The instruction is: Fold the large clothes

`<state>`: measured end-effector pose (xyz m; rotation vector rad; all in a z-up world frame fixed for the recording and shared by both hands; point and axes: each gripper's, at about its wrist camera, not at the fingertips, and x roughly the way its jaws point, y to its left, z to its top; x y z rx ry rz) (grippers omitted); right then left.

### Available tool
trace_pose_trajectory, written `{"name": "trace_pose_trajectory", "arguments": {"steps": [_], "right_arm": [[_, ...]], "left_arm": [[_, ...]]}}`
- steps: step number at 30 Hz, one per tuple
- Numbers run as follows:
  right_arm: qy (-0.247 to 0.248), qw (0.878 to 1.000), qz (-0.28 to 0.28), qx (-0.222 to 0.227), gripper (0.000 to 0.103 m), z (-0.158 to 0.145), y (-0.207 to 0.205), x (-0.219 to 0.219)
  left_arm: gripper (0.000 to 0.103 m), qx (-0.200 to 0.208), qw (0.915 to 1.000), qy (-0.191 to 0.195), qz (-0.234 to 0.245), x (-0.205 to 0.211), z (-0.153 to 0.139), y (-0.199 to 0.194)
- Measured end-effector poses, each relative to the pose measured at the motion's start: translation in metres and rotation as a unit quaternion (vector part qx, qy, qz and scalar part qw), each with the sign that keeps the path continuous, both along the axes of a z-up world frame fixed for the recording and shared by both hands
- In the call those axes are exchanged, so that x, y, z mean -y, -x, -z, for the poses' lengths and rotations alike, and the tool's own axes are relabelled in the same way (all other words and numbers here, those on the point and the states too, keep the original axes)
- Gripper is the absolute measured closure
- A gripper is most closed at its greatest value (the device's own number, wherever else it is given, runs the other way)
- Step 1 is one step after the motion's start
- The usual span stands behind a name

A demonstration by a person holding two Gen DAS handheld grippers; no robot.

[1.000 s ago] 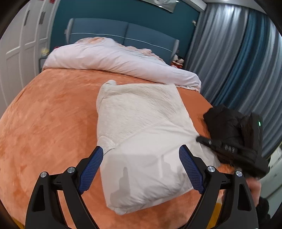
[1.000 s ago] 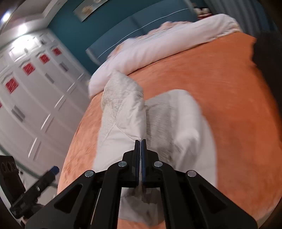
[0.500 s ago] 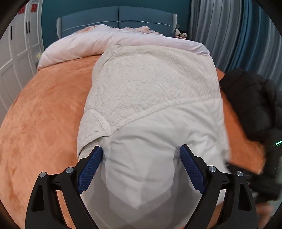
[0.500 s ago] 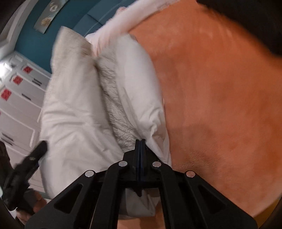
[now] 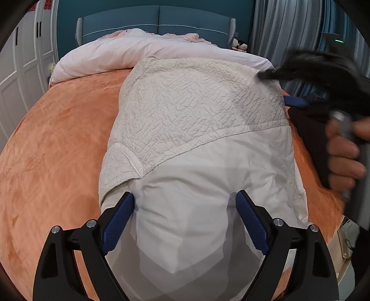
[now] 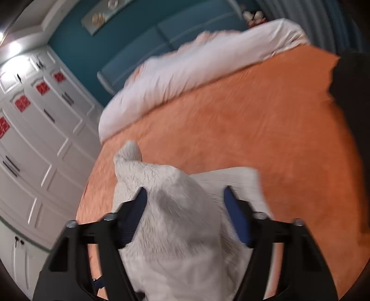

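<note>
A white garment (image 5: 196, 129), part crinkled fabric and part smooth padded fabric, lies folded on the orange bedspread (image 5: 50, 148). My left gripper (image 5: 185, 217) is open, with the garment's near smooth end bulging between its blue pads. My right gripper (image 6: 185, 215) is open too, with the crinkled fabric (image 6: 175, 208) lying between its pads; this view is blurred. In the left wrist view the right gripper (image 5: 284, 88) shows blurred at the garment's far right edge, held by a hand (image 5: 344, 157).
A rolled white duvet (image 5: 148, 53) lies across the bed's head against a blue headboard (image 5: 157, 20). White wardrobe doors (image 6: 34, 143) stand on the left. Grey and blue curtains (image 5: 289, 27) hang on the right. Something dark (image 6: 349, 97) lies at the bed's right edge.
My right gripper has opened and let go of the garment fold, and it now sits over the crinkled fabric. My left gripper has stayed open around the near end.
</note>
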<state>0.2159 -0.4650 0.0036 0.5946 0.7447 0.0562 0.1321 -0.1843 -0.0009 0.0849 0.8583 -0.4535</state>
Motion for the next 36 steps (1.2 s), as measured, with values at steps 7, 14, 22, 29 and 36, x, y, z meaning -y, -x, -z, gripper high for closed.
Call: {"name": "trace_pose_trajectory", "arguments": {"steps": [7, 14, 22, 29, 36], "right_arm": [[-0.012, 0.998, 0.053, 0.041, 0.095, 0.013, 0.047, 0.024], [-0.032, 0.994, 0.098, -0.036, 0.093, 0.105, 0.056, 0.049], [0.04, 0.989, 0.144, -0.007, 0.085, 0.019, 0.073, 0.039], [0.129, 0.986, 0.104, 0.001, 0.085, -0.012, 0.029, 0.0], [0.137, 0.984, 0.103, -0.049, 0.09, 0.052, 0.019, -0.001]], "left_arm": [[0.022, -0.016, 0.9979, 0.062, 0.003, -0.017, -0.027, 0.006], [0.022, -0.021, 0.9973, 0.07, 0.001, 0.003, -0.03, -0.015], [0.017, -0.021, 0.9992, 0.022, -0.025, 0.009, -0.005, -0.028], [0.023, -0.038, 0.9976, 0.042, -0.04, 0.0, -0.02, -0.029], [0.024, -0.002, 0.9963, 0.075, -0.041, -0.004, -0.056, -0.047]]}}
